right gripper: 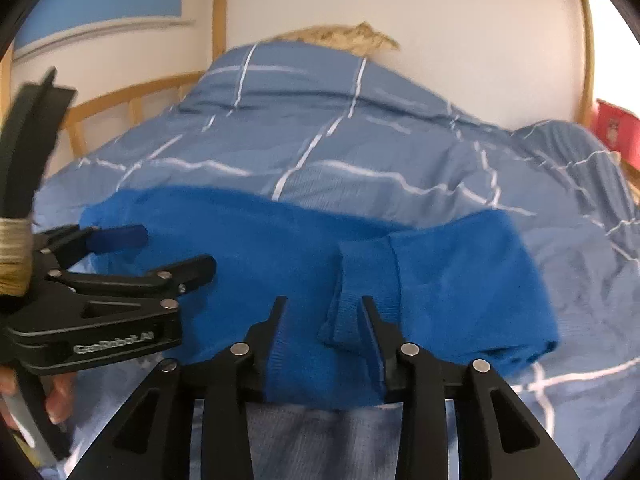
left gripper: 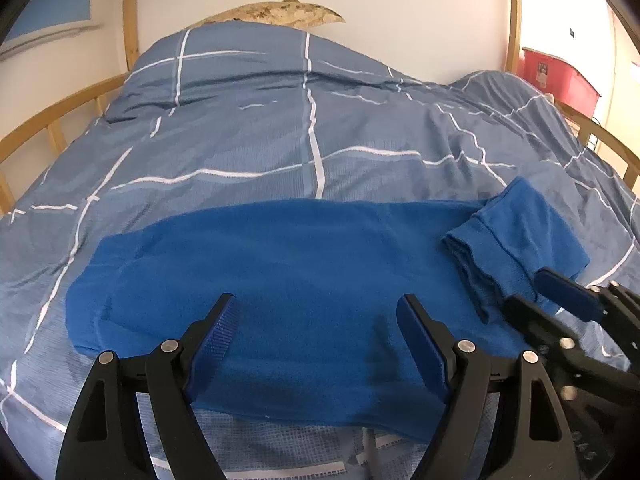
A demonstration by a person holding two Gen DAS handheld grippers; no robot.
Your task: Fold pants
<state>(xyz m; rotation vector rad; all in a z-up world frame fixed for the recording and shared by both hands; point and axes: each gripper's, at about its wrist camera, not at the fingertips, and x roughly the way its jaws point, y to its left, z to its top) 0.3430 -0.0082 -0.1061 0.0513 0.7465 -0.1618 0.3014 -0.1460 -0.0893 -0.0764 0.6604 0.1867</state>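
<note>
- Black plastic arms of the left tool [left gripper: 318, 332] are standing spread wide, ribbed blue pads hanging just above the pants [left gripper: 304, 280] with nothing pinched.
- Bright blue fleecy pants are lying flat crosswise on the bed, directly under and ahead of both tools, one end folded back into a thick layered flap.
- That flap's edge is sitting between the partly parted fingers of the right tool [right gripper: 325, 316], which are not squeezing it.
- Beneath, a grey-blue duvet [left gripper: 320, 120] with white grid lines is lying rumpled.

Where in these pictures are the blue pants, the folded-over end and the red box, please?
blue pants [left gripper: 304, 264], left wrist view, middle of the flat fabric.
folded-over end [right gripper: 460, 280], right wrist view, top layer.
red box [left gripper: 558, 78], left wrist view, its front wall.
</note>
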